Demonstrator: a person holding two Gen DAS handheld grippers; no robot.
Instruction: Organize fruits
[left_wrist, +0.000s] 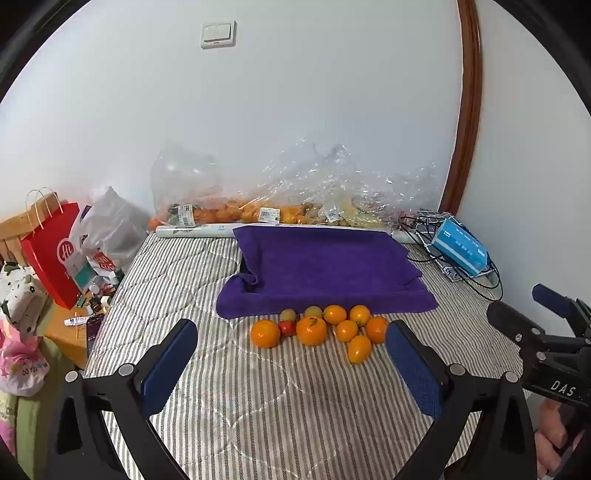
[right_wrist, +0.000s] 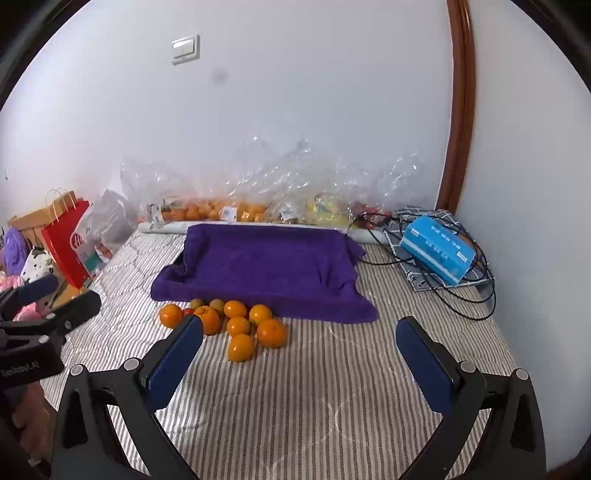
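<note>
Fruits (left_wrist: 317, 330) sit clustered on the striped bed, touching the near edge of the purple towel (left_wrist: 325, 269). Left hand-held gripper (left_wrist: 291, 350) and right hand-held gripper (right_wrist: 299, 350) both released, empty, short of the towel. Take the nearest oval fruit (left_wrist: 359, 349) first; a centred pinch keeps neighbours from rolling.

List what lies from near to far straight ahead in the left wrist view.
Left tool, open → cluster of loose fruits → purple towel → white roll → clear bags of fruit → wall.
</note>
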